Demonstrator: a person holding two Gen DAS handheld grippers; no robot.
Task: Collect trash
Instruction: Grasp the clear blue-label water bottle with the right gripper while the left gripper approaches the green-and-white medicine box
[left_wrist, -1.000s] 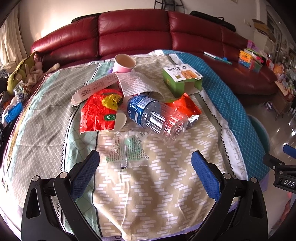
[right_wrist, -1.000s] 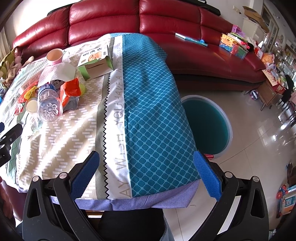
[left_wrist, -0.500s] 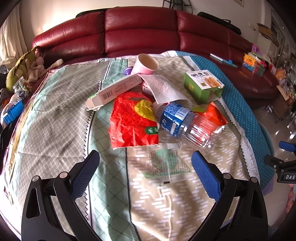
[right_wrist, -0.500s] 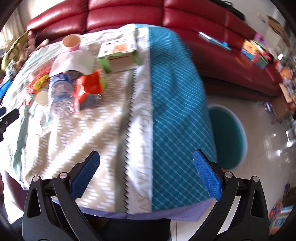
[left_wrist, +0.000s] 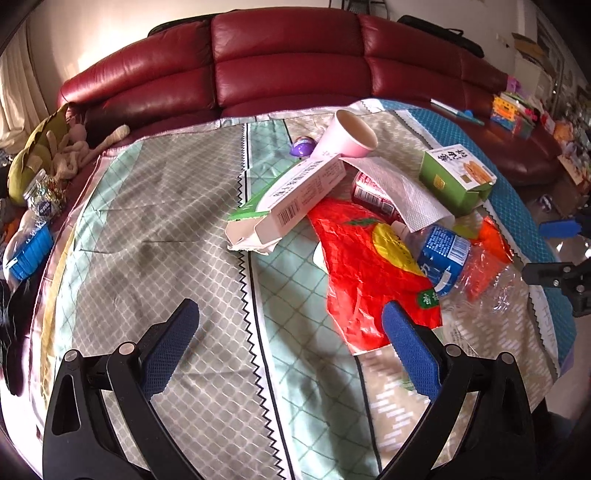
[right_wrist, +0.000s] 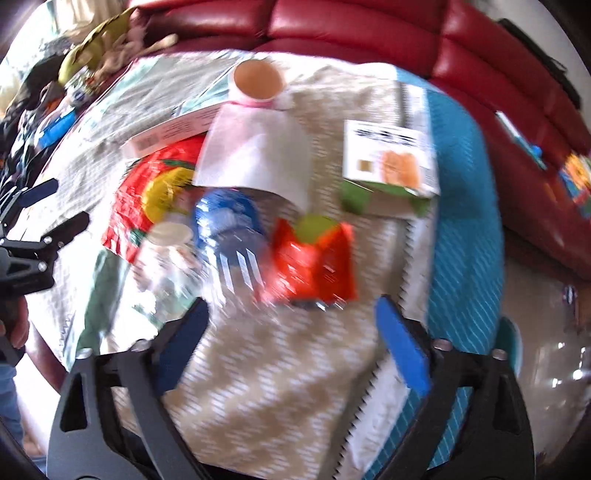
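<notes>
While I steer both claws, nothing is held.
Bottle: ahead of right gripper, lengthwise, nearer it.
Right jaws: closing, empty.
Left gripper: wide, empty.

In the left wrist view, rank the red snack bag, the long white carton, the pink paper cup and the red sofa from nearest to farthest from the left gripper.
1. Red snack bag, just ahead of the left gripper, by its right finger.
2. Long white carton, mid-table.
3. Pink paper cup, tipped at the table's far side.
4. Red sofa, behind the table.

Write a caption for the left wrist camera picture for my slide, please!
Open left gripper over a patterned tablecloth beside a red crinkly wrapper.
</notes>
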